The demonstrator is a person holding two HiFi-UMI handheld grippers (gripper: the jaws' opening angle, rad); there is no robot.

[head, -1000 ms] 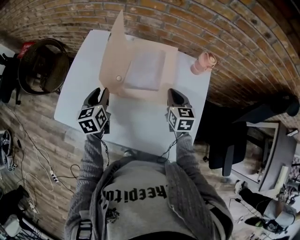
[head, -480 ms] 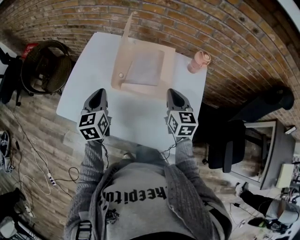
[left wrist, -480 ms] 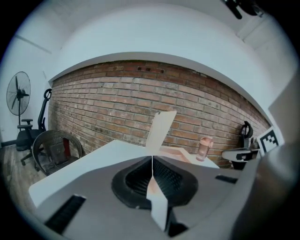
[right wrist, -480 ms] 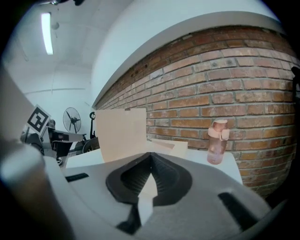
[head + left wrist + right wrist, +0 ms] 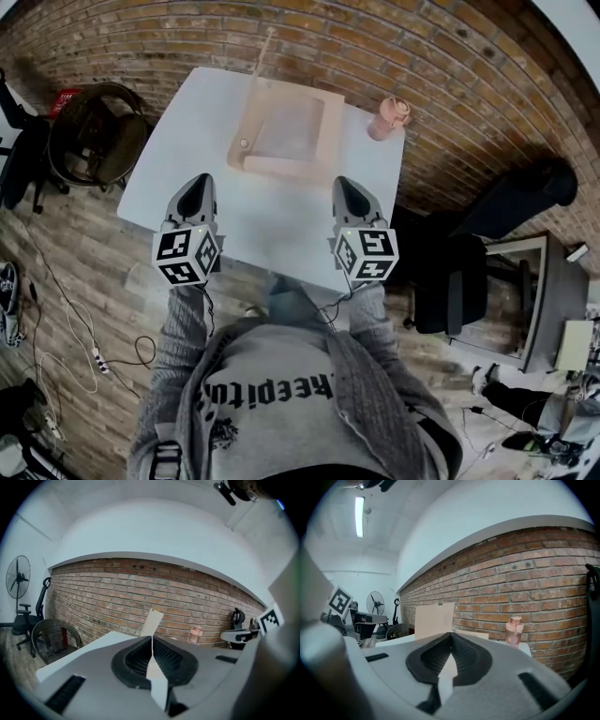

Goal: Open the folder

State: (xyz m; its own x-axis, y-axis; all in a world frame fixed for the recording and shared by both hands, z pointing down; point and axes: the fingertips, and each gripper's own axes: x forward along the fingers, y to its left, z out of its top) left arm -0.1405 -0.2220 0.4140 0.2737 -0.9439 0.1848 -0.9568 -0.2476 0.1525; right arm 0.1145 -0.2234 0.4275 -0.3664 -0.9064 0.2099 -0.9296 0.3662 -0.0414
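Folder (image 5: pixel 286 136): It is laid on the far part of the white worktop (image 5: pixel 178 141), and it looks already opened.
Cover (image 5: pixel 261 61): It is stood up almost straight at the folder's left side. The bottom half is laid flat with a pale page showing.
Bottle (image 5: pixel 386 117): A pink bottle is stood just beside the folder, on the right, not touching it.
Left hand-held gripper (image 5: pixel 198 185): Its jaws are pressed together and nothing is held. It is kept over the near edge of the worktop, well apart from the folder.
Right hand-held gripper (image 5: pixel 345 185): Its jaws are pressed together too, with nothing between them. It is also kept well apart from the folder.
Step in hand: The opening seems done, so moving away is likely all that is left.
Doing it well: Both hand-held grippers should be drawn back gently. The worktop should not be bumped, because the standing cover could tip shut again.
Changed from a second ago: Both hand-held grippers were right at the folder's near edge then. The left jaws were wide apart then and are closed now.
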